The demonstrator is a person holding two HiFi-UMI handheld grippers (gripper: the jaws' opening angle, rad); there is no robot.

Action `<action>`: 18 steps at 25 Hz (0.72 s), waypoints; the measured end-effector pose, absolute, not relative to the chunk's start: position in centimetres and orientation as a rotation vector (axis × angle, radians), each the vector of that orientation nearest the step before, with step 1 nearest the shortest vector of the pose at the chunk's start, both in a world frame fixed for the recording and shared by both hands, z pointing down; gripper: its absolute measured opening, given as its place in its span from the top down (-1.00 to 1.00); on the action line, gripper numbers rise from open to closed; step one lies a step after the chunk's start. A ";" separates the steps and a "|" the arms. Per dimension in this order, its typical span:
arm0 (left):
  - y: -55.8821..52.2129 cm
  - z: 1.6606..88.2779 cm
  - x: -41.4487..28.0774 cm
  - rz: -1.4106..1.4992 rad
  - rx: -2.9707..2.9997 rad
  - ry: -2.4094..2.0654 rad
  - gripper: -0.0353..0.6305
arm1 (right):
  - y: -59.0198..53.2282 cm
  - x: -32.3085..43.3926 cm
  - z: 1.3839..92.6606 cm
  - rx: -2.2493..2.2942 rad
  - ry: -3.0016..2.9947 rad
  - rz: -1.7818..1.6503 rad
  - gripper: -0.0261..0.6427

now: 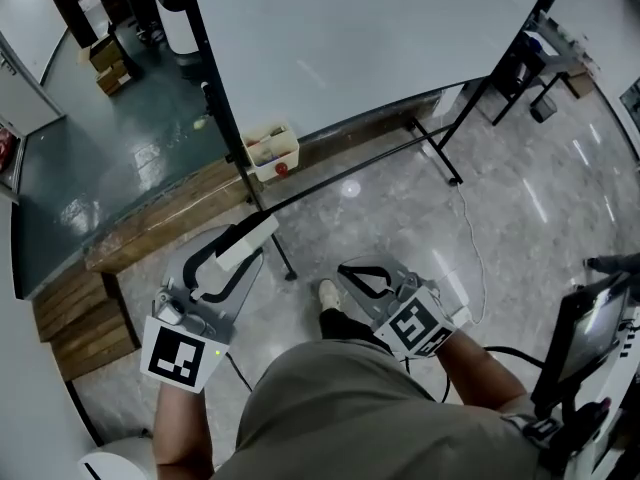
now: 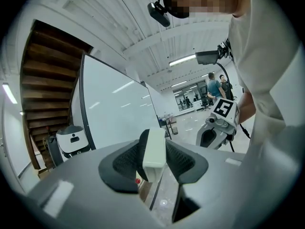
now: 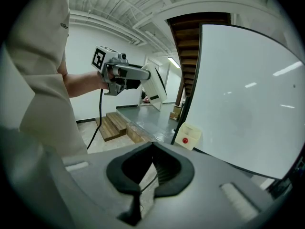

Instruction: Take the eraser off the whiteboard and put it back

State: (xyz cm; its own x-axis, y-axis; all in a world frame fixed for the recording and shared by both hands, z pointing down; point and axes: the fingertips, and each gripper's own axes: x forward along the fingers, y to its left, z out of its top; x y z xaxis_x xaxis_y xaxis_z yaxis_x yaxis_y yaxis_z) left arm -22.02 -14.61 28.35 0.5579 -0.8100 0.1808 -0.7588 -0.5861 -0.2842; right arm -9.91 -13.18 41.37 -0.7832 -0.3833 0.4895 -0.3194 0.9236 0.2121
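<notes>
Two grippers, one loaded: left gripper (image 1: 250, 236) pinching the eraser (image 2: 154, 148), right gripper (image 3: 152, 149) pressed together on nothing, eraser clear of the whiteboard (image 1: 360, 38) ahead, so likely mid put-back; next up, carrying it forward and seating it flat on the board face before letting go.

No legible text, label or number anywhere.

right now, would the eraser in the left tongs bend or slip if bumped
Probably stiff: the eraser shows straight edges clamped in the left tongs. Likely light, as it sticks out unsupported. Its smooth sides might slip, though ribbed pads press both faces.
</notes>
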 end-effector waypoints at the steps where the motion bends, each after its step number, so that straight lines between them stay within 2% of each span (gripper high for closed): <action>1: -13.9 28.1 -22.0 -0.437 -2.616 1.330 0.39 | -12.7 -10.0 41.4 0.501 -2.532 -0.161 0.92; 18: -3.6 25.8 -20.6 -0.382 -2.585 1.218 0.39 | -5.1 -10.2 40.9 0.472 -2.502 -0.183 0.92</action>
State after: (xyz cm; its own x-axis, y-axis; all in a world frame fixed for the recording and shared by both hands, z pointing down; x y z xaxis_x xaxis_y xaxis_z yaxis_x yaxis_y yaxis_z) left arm -20.58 -3.60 25.84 0.6147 -0.7787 0.1255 -0.7109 -0.6159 -0.3395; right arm -10.22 -5.06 40.89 -0.7688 -0.3718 0.5204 -0.2921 0.9279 0.2315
